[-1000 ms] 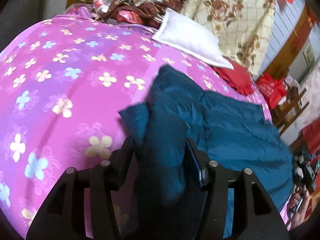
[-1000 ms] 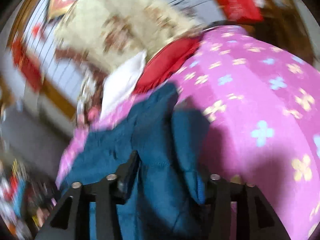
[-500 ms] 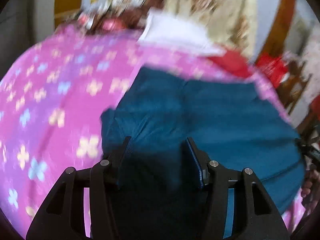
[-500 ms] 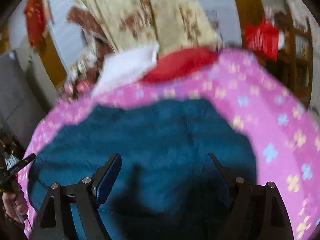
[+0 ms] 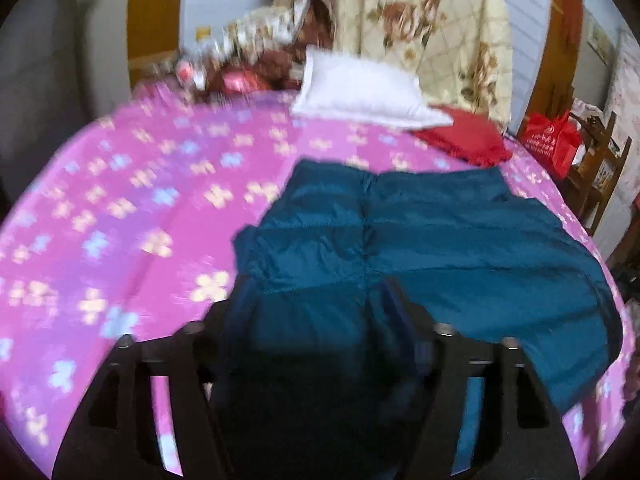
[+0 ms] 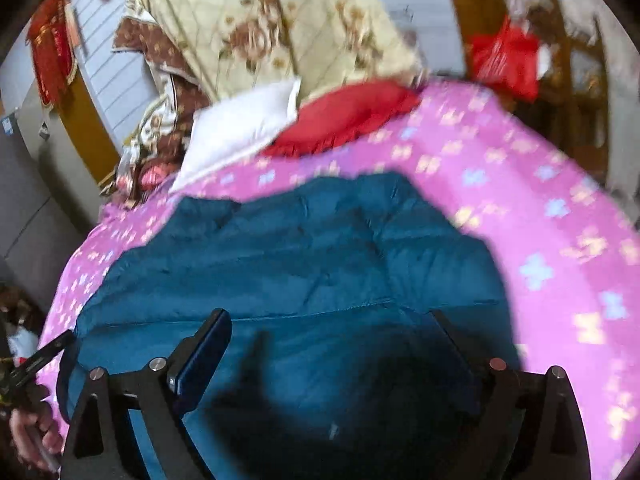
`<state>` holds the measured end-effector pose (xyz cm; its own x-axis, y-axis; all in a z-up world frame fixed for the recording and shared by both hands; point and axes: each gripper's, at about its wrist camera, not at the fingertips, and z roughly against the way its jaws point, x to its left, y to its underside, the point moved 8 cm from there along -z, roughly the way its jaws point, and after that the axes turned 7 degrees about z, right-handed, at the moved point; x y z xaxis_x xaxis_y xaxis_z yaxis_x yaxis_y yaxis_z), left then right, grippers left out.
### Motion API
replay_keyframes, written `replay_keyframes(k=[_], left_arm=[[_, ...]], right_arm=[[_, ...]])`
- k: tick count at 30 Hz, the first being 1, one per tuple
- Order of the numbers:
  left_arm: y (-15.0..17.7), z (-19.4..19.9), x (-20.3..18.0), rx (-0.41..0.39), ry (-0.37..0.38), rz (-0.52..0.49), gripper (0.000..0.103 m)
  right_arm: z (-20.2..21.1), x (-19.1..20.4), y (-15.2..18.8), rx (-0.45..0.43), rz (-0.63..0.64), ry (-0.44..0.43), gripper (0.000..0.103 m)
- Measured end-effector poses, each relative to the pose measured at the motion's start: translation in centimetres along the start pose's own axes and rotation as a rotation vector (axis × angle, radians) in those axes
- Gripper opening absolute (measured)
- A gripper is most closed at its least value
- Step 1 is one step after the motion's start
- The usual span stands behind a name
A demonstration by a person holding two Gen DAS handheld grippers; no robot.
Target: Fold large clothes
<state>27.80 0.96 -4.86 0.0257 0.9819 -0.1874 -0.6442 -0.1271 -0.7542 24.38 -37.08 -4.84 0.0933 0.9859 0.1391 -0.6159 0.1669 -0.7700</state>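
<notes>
A teal quilted jacket [image 5: 420,236] lies spread on the pink flowered bed cover [image 5: 120,208]. My left gripper [image 5: 312,304] is shut on a bunched fold at the jacket's near left edge; the cloth fills the gap between the fingers. In the right wrist view the jacket [image 6: 304,248] lies flat under my right gripper [image 6: 332,328], which is open wide and holds nothing. Its fingers hover just above the cloth. My left hand shows at the left edge [image 6: 32,436].
A white pillow [image 5: 368,92] and a red cushion [image 5: 464,140] lie at the head of the bed, under a cream flowered quilt [image 5: 432,20]. A red bag [image 5: 552,144] sits on a wooden chair right of the bed. Crumpled bedding [image 5: 240,60] lies at the back left.
My right gripper has let go of the jacket and opened wide. The jacket, bunched a second ago, now lies spread flat. My left gripper stays shut on its edge.
</notes>
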Motion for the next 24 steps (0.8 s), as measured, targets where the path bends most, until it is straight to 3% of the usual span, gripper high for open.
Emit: replay_keyframes(k=[2,5,12,15,16,20,24], left_arm=[[1.2,3.8,-0.9,-0.055,0.012,-0.026,0.084],[4.5,8.4,-2.3,-0.064,0.03,-0.071,0.084],[13.0,15.5,-5.4,-0.013,-0.019,-0.212,0.087],[15.8,18.2,-6.4,-0.006,0.018,-0.228,0.093],[16.6,19.0,-6.7,0.0,0.029,-0.232,0.098],[18.3,21.5,-6.9,-0.026,0.039,-0.216,0.098],[21.0,21.6,-8.7,0.064,0.055,-0.244,0.098]], right_arm=[[3.4,1.3,-0.2,-0.044,0.02,0.025,0.096],[8.7,2.6,1.5,-0.088,0.016,0.072,0.096],[17.0,3.7,12.5,-0.004,-0.037,0.101,0.096],[20.9,5.1,16.5,0.013,-0.003,0.087,0.096],[21.6,5.4,17.2,0.018,0.005,0.084,0.096],[24.7,6.2,19.2,0.016,0.031,0.077,0.096],[26.5,6.5,19.6,-0.007,0.042,0.076,0.096]])
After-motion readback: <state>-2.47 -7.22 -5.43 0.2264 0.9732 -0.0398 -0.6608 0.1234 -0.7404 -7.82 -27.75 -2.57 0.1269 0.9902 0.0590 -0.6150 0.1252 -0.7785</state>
